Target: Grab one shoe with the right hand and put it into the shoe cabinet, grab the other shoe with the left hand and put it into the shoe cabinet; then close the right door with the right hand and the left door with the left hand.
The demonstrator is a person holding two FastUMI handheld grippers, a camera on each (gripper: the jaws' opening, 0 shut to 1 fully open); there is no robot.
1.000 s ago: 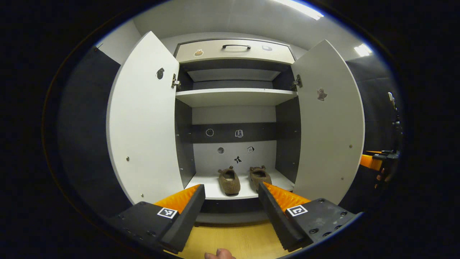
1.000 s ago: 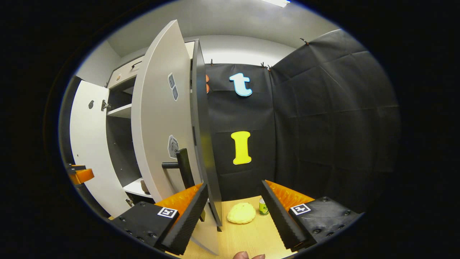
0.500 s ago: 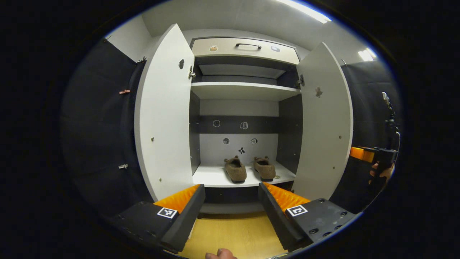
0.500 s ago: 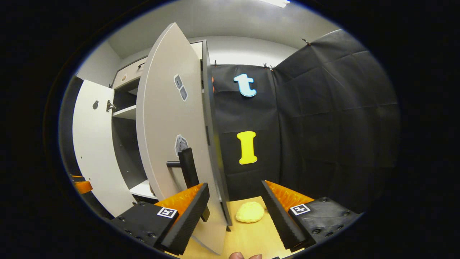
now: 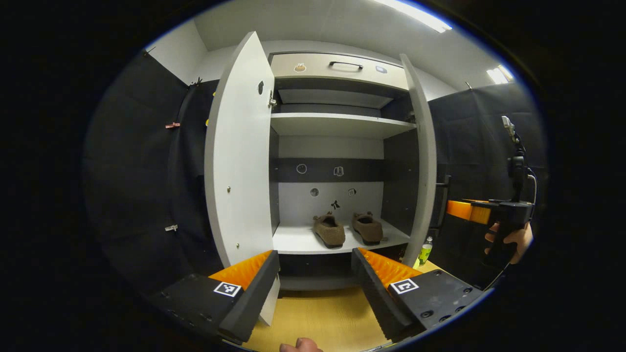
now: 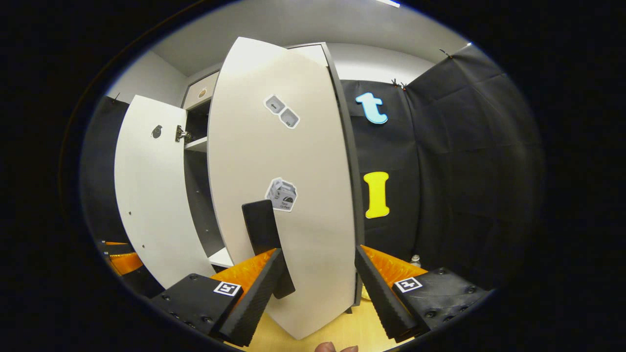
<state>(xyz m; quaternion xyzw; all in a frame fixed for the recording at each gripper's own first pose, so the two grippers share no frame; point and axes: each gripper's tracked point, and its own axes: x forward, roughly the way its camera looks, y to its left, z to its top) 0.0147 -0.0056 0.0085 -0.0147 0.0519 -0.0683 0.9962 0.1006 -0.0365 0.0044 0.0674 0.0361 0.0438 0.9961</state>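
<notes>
Brown shoes (image 5: 347, 229) on shelf — beyond spread left fingers (image 5: 254, 282), right fingers (image 6: 264, 282) spread by door handle (image 6: 266, 242)

Left gripper view facing cabinet (image 5: 337, 146) interior; right gripper view beside right door (image 6: 288, 186) — near.

The right door (image 6: 288, 195) has swung partway shut (now edge-on in the left gripper view).
</notes>
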